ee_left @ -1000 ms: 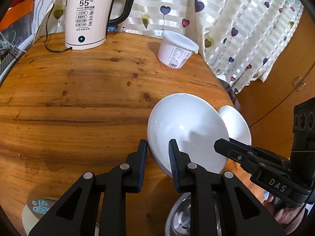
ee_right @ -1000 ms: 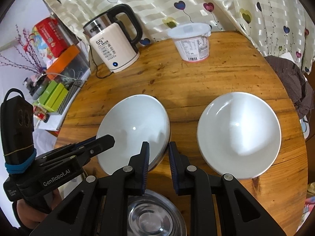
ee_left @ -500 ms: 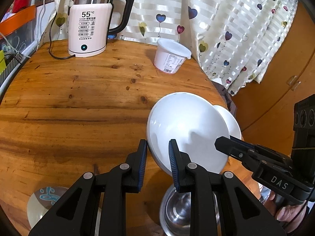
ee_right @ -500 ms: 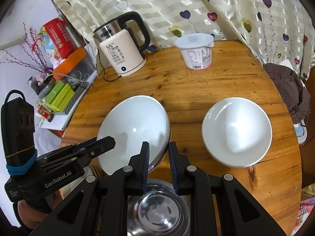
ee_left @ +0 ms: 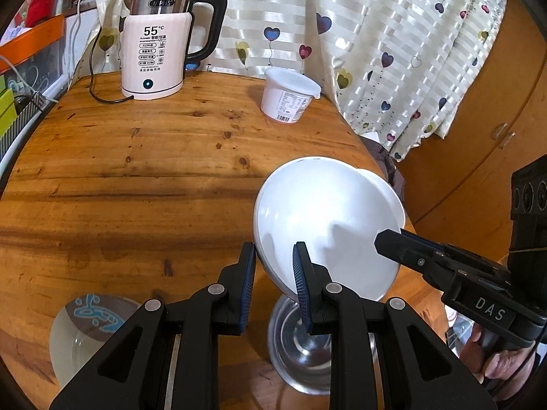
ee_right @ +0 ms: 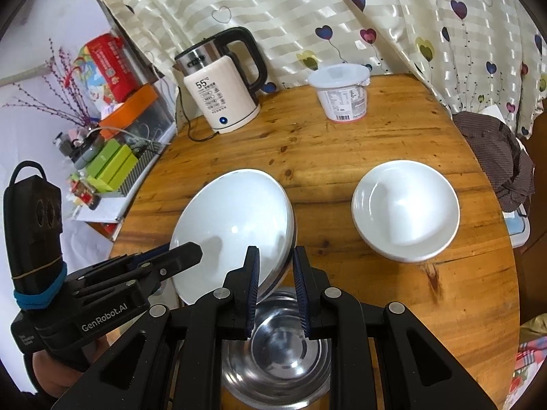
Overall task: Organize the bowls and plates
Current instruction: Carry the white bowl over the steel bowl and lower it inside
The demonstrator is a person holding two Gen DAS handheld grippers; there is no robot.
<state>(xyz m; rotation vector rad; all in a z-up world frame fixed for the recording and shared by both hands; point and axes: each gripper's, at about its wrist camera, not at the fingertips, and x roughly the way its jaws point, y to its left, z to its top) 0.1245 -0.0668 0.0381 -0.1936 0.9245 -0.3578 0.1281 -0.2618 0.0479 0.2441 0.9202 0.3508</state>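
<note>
Both the left gripper [ee_left: 273,256] and right gripper [ee_right: 275,259] are pinching opposite rims of the white plate [ee_right: 232,229], jaws closed on it; uneven lifting risks it slipping onto the steel bowl [ee_right: 283,352].

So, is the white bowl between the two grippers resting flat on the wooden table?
No, the white bowl is tilted and lifted off the wooden table, gripped at opposite rims above the steel bowl.

Glossy white ceramic bowl [ee_right: 236,225], shiny steel bowl [ee_right: 283,352], knotty varnished wooden table [ee_right: 342,143], matt black plastic grippers.
</note>
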